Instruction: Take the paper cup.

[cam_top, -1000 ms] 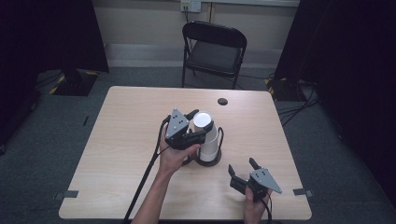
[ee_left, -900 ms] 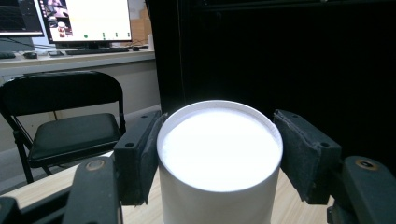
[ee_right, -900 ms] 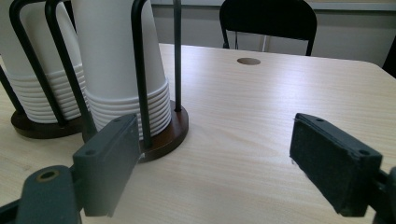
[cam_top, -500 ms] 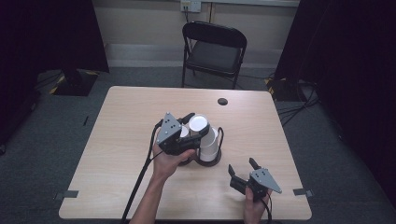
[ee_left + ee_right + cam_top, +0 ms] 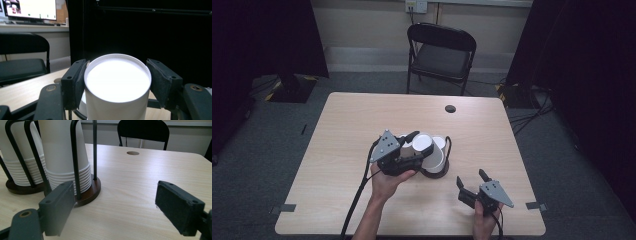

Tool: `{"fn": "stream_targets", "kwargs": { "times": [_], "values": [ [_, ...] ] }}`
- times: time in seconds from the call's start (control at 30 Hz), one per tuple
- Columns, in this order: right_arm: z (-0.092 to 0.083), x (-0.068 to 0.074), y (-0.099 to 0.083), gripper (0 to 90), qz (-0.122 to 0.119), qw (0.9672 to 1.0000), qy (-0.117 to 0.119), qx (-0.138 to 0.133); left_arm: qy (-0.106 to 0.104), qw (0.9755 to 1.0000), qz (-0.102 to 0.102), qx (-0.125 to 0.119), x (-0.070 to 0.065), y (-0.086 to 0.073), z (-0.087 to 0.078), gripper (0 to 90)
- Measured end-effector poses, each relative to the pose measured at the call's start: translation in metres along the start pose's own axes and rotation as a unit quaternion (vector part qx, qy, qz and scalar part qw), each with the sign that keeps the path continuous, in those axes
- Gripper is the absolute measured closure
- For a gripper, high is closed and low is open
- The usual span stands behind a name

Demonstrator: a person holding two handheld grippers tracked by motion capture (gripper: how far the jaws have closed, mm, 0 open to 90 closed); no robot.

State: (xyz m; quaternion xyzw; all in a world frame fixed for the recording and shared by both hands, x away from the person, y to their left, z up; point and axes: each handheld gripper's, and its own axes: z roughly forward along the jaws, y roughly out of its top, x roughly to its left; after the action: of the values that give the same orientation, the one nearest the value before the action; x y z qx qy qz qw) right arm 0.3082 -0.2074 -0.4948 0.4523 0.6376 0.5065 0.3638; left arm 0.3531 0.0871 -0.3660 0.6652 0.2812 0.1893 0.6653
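Note:
A white paper cup (image 5: 117, 85) sits between the pads of my left gripper (image 5: 117, 81), its flat end toward the camera. In the high view the left gripper (image 5: 416, 147) holds this cup (image 5: 424, 143) above the middle of the table, over the cup holder (image 5: 435, 173). My right gripper (image 5: 470, 176) rests near the table's front right, open with nothing between its pads (image 5: 179, 208). In the right gripper view, two stacks of upside-down white cups (image 5: 65, 157) stand inside black wire holders on dark round bases (image 5: 91, 191).
The light wooden table (image 5: 337, 130) has a round cable hole (image 5: 450, 108) near its far edge. A black folding chair (image 5: 441, 55) stands behind the table. Dark curtains hang at both sides, and cables trail from the grippers toward the person.
My left gripper, with the white cup in it, has moved left and a little toward the person. The right gripper has stayed in place.

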Motion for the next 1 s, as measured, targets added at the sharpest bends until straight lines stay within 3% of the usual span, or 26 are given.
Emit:
{"fn": "stream_targets", "kwargs": {
  "times": [0.53,0.67,0.77,0.87,0.93,1.0],
  "values": [
    [0.001,0.0,0.001,14.3,-0.004,0.9993,0.036,0.006,0.002,0.9996,-0.016,0.023,-0.007,-0.017,-0.011,34.9],
    [0.001,0.001,0.0,14.2,-0.003,0.9983,0.059,-0.007,0.007,0.9992,-0.029,0.027,-0.01,-0.019,-0.014,34.9],
    [0.004,0.004,0.001,17.9,0.007,0.9974,0.071,0.01,0.011,0.9987,-0.035,0.035,-0.013,-0.021,-0.017,34.9],
    [0.005,0.01,0.001,20.2,-0.008,0.9957,0.091,0.008,0.006,0.9985,-0.041,0.036,-0.014,-0.024,-0.019,34.9],
    [0.004,0.016,0.001,22.9,-0.014,0.9945,0.104,0.001,0.001,0.9982,-0.045,0.039,-0.014,-0.026,-0.021,34.9],
    [0.003,0.025,0.001,27.0,-0.02,0.9918,0.125,-0.023,0.001,0.9979,-0.052,0.038,-0.014,-0.028,-0.023,34.9]
  ]
}}
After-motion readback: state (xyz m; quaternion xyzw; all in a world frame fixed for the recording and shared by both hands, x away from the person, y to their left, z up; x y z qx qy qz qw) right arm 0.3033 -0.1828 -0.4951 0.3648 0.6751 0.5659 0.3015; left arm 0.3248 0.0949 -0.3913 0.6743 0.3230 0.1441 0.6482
